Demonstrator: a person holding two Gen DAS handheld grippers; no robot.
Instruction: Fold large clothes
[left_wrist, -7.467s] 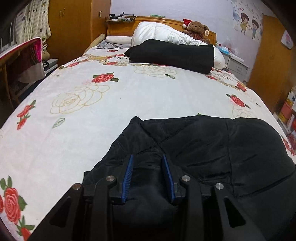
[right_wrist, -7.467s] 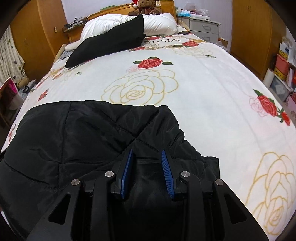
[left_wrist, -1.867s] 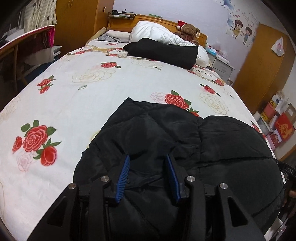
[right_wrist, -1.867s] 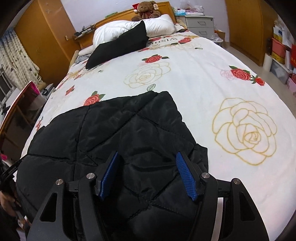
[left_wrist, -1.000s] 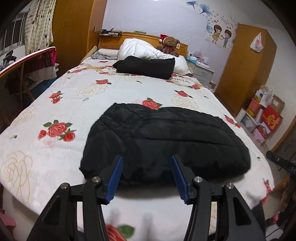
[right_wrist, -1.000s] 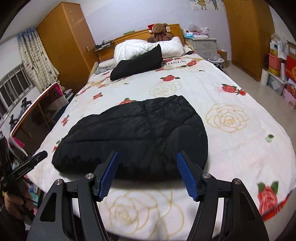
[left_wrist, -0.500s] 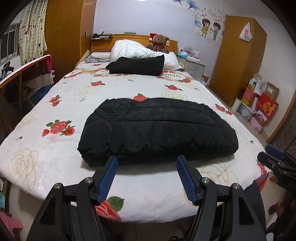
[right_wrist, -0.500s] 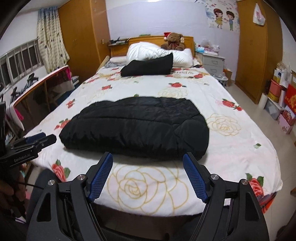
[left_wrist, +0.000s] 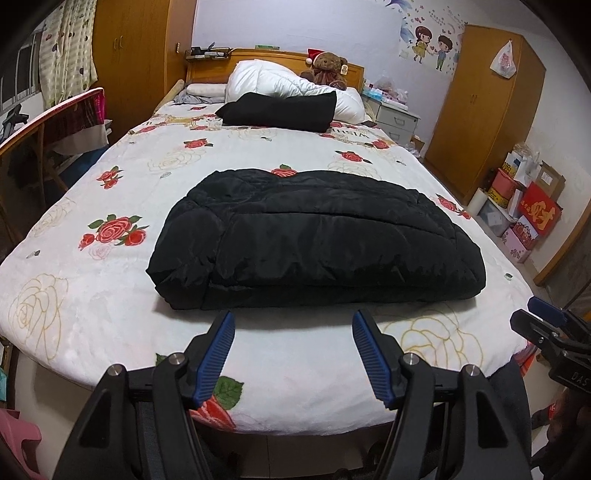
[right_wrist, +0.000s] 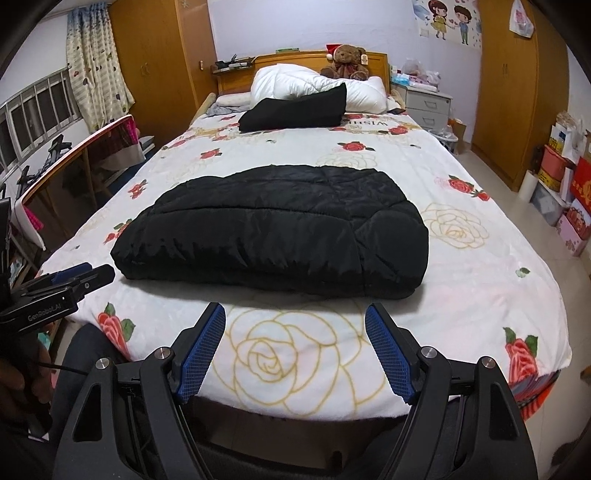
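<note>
The left gripper angles downward with its jaws spread wide and nothing between them; they have just been opening. The right gripper is pitched the same way, jaws wide apart and empty, also just opened further. Each shows at the other's edge, and a hand grips the left one.

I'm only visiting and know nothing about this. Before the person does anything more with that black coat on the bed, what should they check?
1. Black coat folded into one compact bundle: ok.
2. Coat lying wholly on the bed, nothing hanging over the edge: ok.
3. Left gripper open, holding nothing: ok.
4. Right gripper open, holding nothing: ok.
5. Both grippers clear of the coat: ok.
6. Underside layers lying flat: cannot tell.
</note>
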